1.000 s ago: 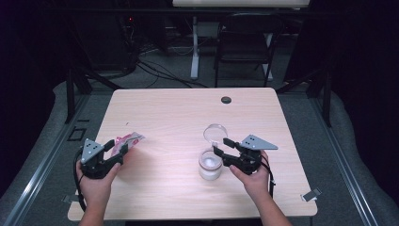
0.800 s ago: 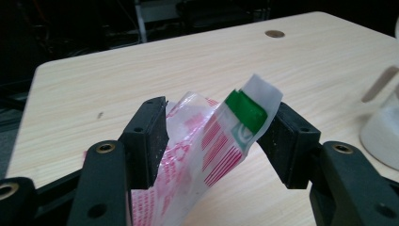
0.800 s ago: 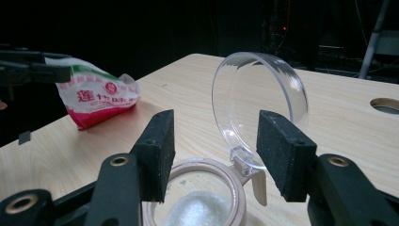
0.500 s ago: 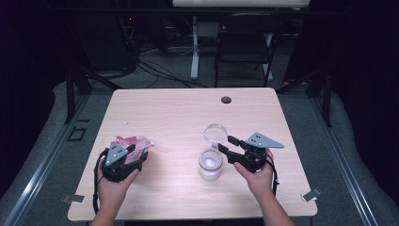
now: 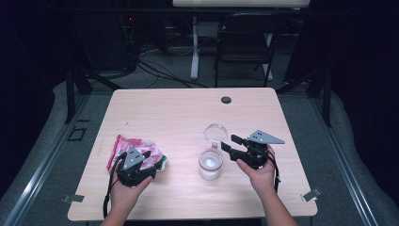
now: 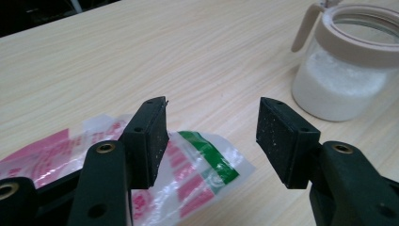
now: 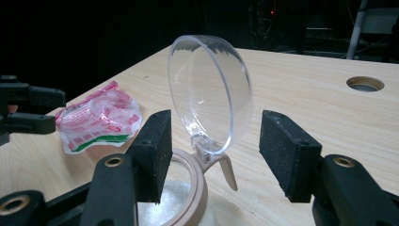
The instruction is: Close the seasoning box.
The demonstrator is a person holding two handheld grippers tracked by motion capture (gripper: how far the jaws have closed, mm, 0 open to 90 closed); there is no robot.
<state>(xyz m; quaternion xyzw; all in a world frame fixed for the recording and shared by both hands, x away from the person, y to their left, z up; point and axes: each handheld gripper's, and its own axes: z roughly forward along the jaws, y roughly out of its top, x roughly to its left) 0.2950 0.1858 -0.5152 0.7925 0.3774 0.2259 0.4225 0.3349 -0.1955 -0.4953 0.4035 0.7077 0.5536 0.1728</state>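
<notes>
Clear plastic is your trouble: the flip-up lid stands upright on the small glass jar of white powder near the desk's front edge, right-centre, w/ your right gripper jaws wide apart, holding nothing, just beside it. Knock that lid and the jar could tip and spill. Left gripper, jaws also apart and empty, hangs over the crinkly red-white-green plastic packet at front-left; a shallow pinch could slip off it.
</notes>
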